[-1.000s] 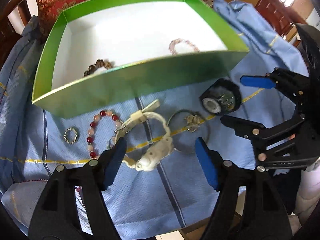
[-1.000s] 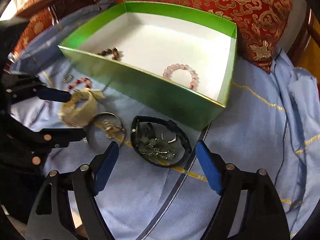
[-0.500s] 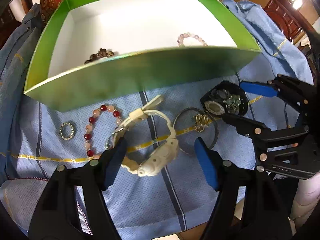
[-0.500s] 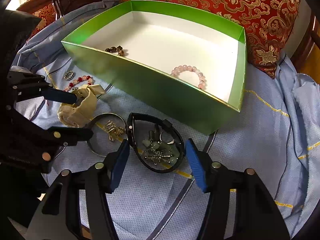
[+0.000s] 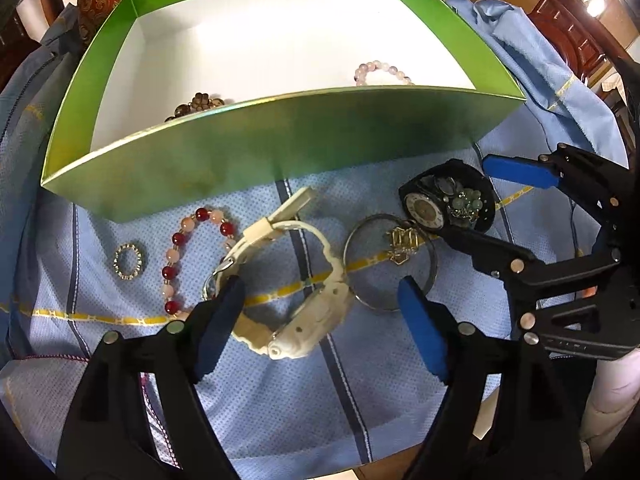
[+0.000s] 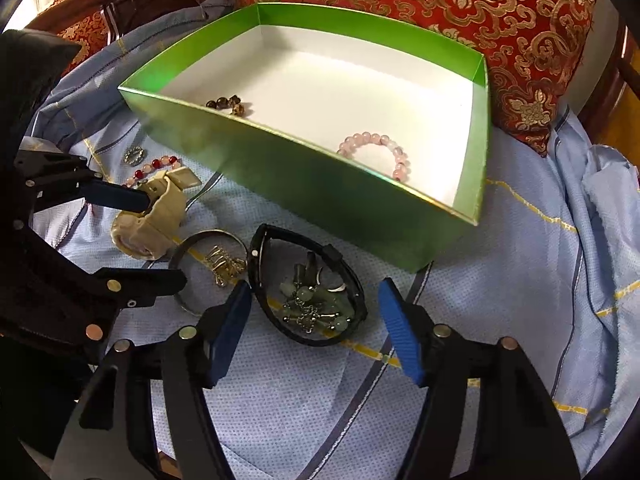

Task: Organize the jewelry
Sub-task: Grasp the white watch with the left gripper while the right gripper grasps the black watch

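Jewelry is seen scattered on a blue cloth [image 5: 280, 412] in the left wrist view, in front of the green box [image 5: 280, 148], whose white floor already holds a pink bead bracelet [image 5: 384, 72] and a brown bead piece [image 5: 198, 103]. The left tool [image 5: 320, 308] is spread open with the cream watch [image 5: 296, 280] lying between its blue pads; the watch's long axis runs from its case near the tool up and away toward the box wall, strap tip pointing at the box. A red bead bracelet [image 5: 188, 256] and a small ring [image 5: 129, 261] lie further left. In the right wrist view, the right tool [image 6: 316, 320] is likewise open, straddling the black watch [image 6: 308, 288], which lies on the cloth just before the box with green charms heaped inside its strap loop. A metal bangle [image 6: 208, 268] lies between the two watches. Each watch is judged nearest its own tool.
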`<state>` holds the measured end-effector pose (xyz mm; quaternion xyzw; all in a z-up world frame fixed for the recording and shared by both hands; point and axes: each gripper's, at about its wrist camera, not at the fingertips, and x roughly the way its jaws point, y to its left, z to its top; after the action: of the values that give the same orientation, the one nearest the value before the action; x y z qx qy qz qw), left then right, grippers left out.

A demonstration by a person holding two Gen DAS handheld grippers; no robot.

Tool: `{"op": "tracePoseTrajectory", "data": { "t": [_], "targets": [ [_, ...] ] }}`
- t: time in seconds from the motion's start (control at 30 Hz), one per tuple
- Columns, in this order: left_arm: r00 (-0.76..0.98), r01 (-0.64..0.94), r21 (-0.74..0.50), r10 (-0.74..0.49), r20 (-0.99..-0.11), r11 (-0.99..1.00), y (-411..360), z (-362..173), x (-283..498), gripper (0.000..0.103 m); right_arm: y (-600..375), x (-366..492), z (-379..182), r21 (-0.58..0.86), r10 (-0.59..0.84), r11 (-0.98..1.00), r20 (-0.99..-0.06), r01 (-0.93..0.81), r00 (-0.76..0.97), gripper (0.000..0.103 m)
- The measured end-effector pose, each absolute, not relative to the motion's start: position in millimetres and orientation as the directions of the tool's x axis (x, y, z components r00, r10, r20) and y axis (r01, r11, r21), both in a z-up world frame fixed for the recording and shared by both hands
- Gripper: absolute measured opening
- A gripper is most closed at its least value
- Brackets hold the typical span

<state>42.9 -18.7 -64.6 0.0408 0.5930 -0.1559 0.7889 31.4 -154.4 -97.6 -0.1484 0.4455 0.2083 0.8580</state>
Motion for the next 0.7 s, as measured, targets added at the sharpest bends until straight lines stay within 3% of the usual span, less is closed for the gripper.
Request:
{"op": "tracePoseTrajectory", "data": {
  "t": [0.03,0.07,0.1,0.17,0.37,0.5,0.53,0.57,0.7],
  "targets": [
    [0.248,0.296,-0.118,-0.195,-0.949,0.948,-19.2,-65.2,42.9,0.077,-153.7,30.9,-97.8,-0.069,0.226,0.868,-0.826,-0.492,0.516,0.065],
    [0.248,0.296,-0.113,-0.191,-0.950,0.949,-20.2,-66.1,42.9,0.068,-152.8,31.1,-97.9,-0.068,0.229,0.866,-0.827,-0.495,0.514,0.057],
    [0.254,0.294,-0.100,-0.179,-0.951,0.950,-21.9,-66.6,43.8,0.050,-152.6,30.4,-97.2,-0.064,0.235,0.864,-0.826,-0.500,0.512,0.056],
    [0.253,0.288,-0.117,-0.194,-0.948,0.950,-20.7,-65.9,44.9,0.035,-152.5,29.7,-95.2,-0.062,0.241,0.862,-0.823,-0.503,0.515,0.045],
    [0.259,0.286,-0.159,-0.236,-0.937,0.945,-14.3,-60.1,45.1,0.018,-155.6,28.2,-90.1,-0.029,0.271,0.858,-0.822,-0.512,0.501,0.037],
    [0.269,0.278,-0.161,-0.238,-0.933,0.947,-10.6,-56.2,44.5,0.017,-161.8,26.2,-79.8,-0.002,0.299,0.862,-0.805,-0.506,0.512,0.033],
    [0.271,0.277,-0.163,-0.240,-0.932,0.947,-7.9,-55.2,42.9,0.017,-164.3,26.6,-77.6,0.022,0.320,0.860,-0.802,-0.510,0.504,0.017],
    [0.273,0.276,-0.165,-0.241,-0.931,0.947,-7.3,-54.1,42.9,0.017,-166.8,27.1,-76.4,0.040,0.333,0.858,-0.801,-0.511,0.497,0.013],
    [0.274,0.270,-0.165,-0.240,-0.931,0.949,0.2,-52.5,38.9,0.017,-177.5,32.4,-74.5,0.036,0.302,0.886,-0.800,-0.462,0.518,0.013]
  ]
}}
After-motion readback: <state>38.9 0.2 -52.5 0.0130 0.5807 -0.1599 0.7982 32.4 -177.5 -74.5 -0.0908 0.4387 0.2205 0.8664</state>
